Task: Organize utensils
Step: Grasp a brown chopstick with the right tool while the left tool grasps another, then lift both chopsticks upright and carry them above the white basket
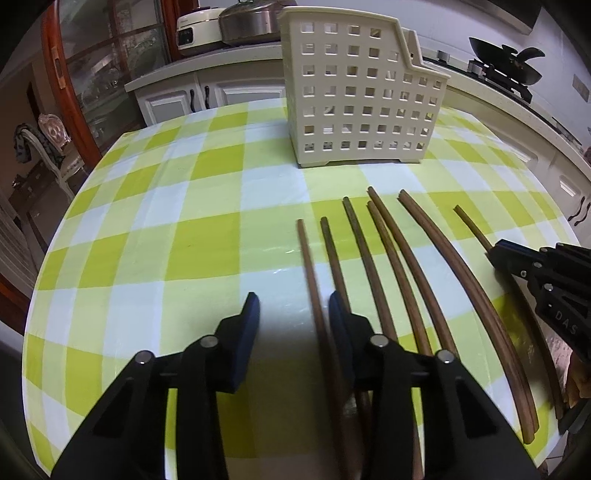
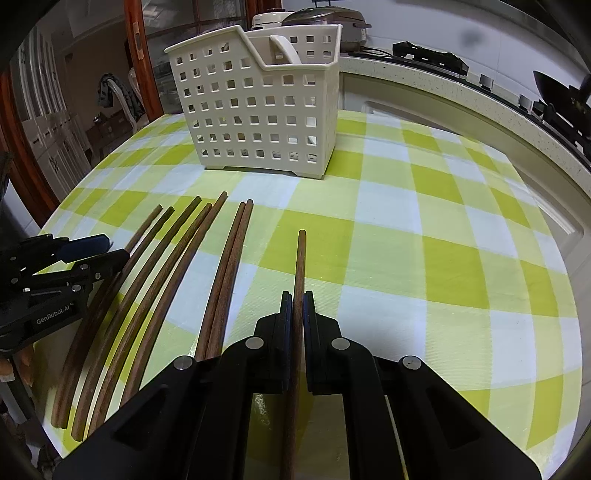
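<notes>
Several brown wooden chopsticks (image 1: 391, 258) lie side by side on the green-and-white checked tablecloth (image 1: 184, 229), pointing toward a cream perforated utensil basket (image 1: 354, 96) at the back. My left gripper (image 1: 293, 306) is open, low over the cloth, with the leftmost chopstick (image 1: 308, 254) running between its fingers near the right one. My right gripper (image 2: 297, 299) is shut on a single chopstick (image 2: 300, 258) set apart to the right of the row (image 2: 166, 266). The basket (image 2: 255, 110) holds a white utensil handle (image 2: 286, 46). The left gripper also shows at the right wrist view's left edge (image 2: 107, 249).
Behind the table runs a white kitchen counter (image 2: 461, 96) with a black wok (image 1: 506, 61), a steel pot (image 1: 251, 20) and a rice cooker (image 1: 195, 31). A wooden door frame (image 1: 62, 85) and a chair (image 1: 51, 147) stand to the left. The table edge curves near on the right.
</notes>
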Action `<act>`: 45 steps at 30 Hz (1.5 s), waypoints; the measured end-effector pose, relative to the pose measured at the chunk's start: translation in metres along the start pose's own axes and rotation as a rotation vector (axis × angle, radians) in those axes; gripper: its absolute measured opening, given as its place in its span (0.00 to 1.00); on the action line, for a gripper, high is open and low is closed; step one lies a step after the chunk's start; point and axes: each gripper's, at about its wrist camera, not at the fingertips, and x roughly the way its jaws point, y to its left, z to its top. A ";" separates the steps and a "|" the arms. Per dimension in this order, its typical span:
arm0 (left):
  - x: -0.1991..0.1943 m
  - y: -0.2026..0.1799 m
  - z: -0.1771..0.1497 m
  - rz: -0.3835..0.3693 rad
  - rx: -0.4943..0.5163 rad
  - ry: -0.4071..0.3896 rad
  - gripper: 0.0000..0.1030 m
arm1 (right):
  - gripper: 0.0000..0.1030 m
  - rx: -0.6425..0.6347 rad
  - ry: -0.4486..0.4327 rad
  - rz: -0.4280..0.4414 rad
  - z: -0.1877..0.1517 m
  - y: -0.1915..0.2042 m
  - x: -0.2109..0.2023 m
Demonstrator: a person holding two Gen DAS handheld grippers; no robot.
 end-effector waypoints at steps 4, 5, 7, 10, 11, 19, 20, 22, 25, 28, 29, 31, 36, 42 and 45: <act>0.001 -0.007 0.001 -0.017 0.019 0.004 0.20 | 0.06 -0.018 0.008 -0.010 0.001 0.002 0.001; 0.001 -0.008 0.001 -0.018 0.022 0.003 0.19 | 0.06 -0.021 0.007 -0.012 0.001 0.003 0.001; 0.000 -0.008 0.001 -0.024 0.017 0.001 0.19 | 0.06 -0.030 0.007 -0.017 0.001 0.004 0.001; 0.000 -0.006 0.000 -0.029 0.012 -0.005 0.10 | 0.06 -0.032 0.004 -0.015 0.000 0.003 0.001; 0.000 -0.006 -0.001 -0.028 0.008 -0.007 0.07 | 0.06 -0.034 0.002 -0.015 0.000 0.003 0.001; -0.001 0.001 -0.003 -0.052 -0.032 -0.023 0.06 | 0.06 -0.021 -0.014 -0.008 0.000 0.001 -0.001; -0.002 0.003 -0.003 -0.053 -0.037 -0.027 0.06 | 0.06 -0.017 -0.018 -0.008 0.000 0.000 -0.002; -0.007 0.006 -0.002 -0.054 -0.046 -0.038 0.06 | 0.06 -0.010 -0.032 -0.007 0.001 -0.001 -0.007; -0.016 0.010 -0.001 -0.053 -0.057 -0.059 0.06 | 0.06 -0.006 -0.053 -0.003 0.004 0.000 -0.014; -0.030 0.015 0.001 -0.056 -0.071 -0.091 0.06 | 0.06 -0.007 -0.083 -0.001 0.007 0.002 -0.025; -0.035 0.015 0.001 -0.056 -0.073 -0.102 0.06 | 0.06 -0.007 -0.096 -0.001 0.008 0.002 -0.030; -0.045 0.017 0.002 -0.057 -0.076 -0.123 0.06 | 0.06 -0.005 -0.118 0.000 0.010 0.003 -0.039; -0.076 0.019 0.003 -0.061 -0.080 -0.193 0.06 | 0.06 -0.008 -0.185 0.001 0.015 0.005 -0.064; -0.109 0.019 0.000 -0.053 -0.084 -0.271 0.06 | 0.06 -0.018 -0.250 0.001 0.017 0.010 -0.092; -0.126 0.020 -0.001 -0.047 -0.091 -0.316 0.06 | 0.06 -0.022 -0.285 0.000 0.017 0.013 -0.106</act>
